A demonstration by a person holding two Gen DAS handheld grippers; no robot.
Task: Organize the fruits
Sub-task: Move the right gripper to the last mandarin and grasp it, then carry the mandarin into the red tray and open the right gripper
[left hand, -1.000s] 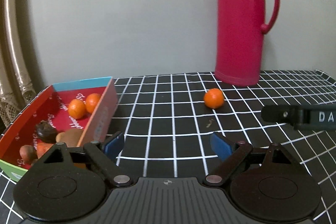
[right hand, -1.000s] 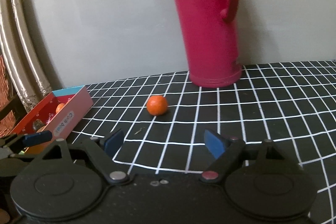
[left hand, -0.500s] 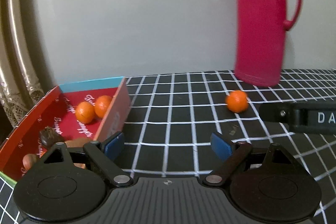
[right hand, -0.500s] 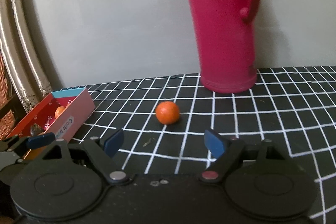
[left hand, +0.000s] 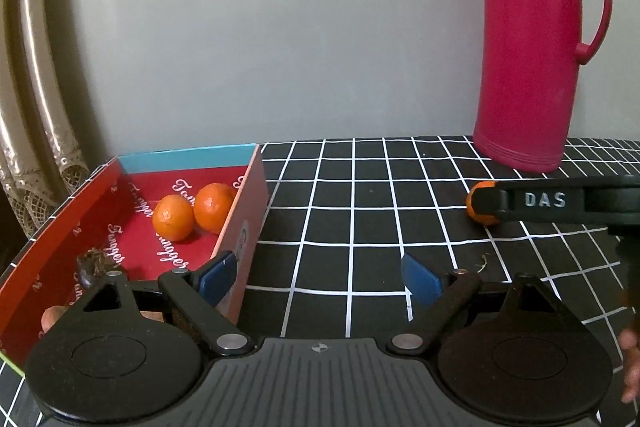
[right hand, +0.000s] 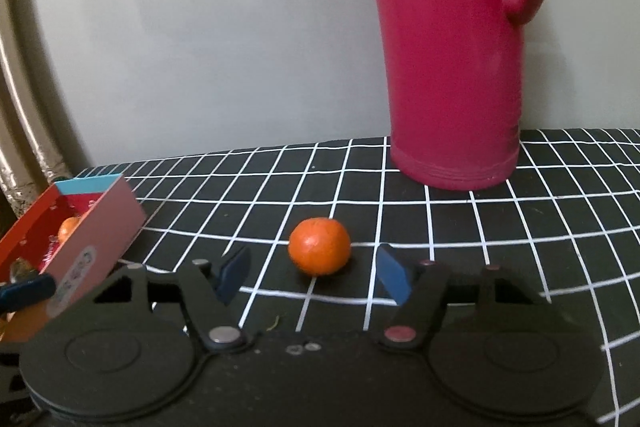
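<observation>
Since a second ago my right gripper (right hand: 314, 271) has come up to the loose tangerine (right hand: 319, 246), which was well ahead of it then and now sits just beyond and between the blue pads; the jaws are closing, narrower than before, and the pads (right hand: 394, 277) do not yet touch the fruit. In my left wrist view the flask has slid toward the right edge and the box has grown larger at left.

The loose tangerine lies on the black tablecloth with the white grid (right hand: 500, 239), in front of the pink vacuum flask (right hand: 452, 59) and well apart from the box. From the left view only a sliver of it (left hand: 474, 201) shows behind the right gripper's black finger.

The red cardboard box (left hand: 244, 227) stands open at the left. Two tangerines (left hand: 173, 217) lie touching each other against its far right wall. Nearer me are a dark wrinkled item (left hand: 94, 265) and a brownish one (left hand: 52, 317), partly hidden; I cannot identify either.

My left gripper (left hand: 320, 279) stands wide open with nothing between the pads; its left pad is just beside the box's near corner.

Writing: "DAS" in raised letters on the right gripper's finger (left hand: 546, 199). White script repeated on the box lining, starting "Tan", not fully legible.
</observation>
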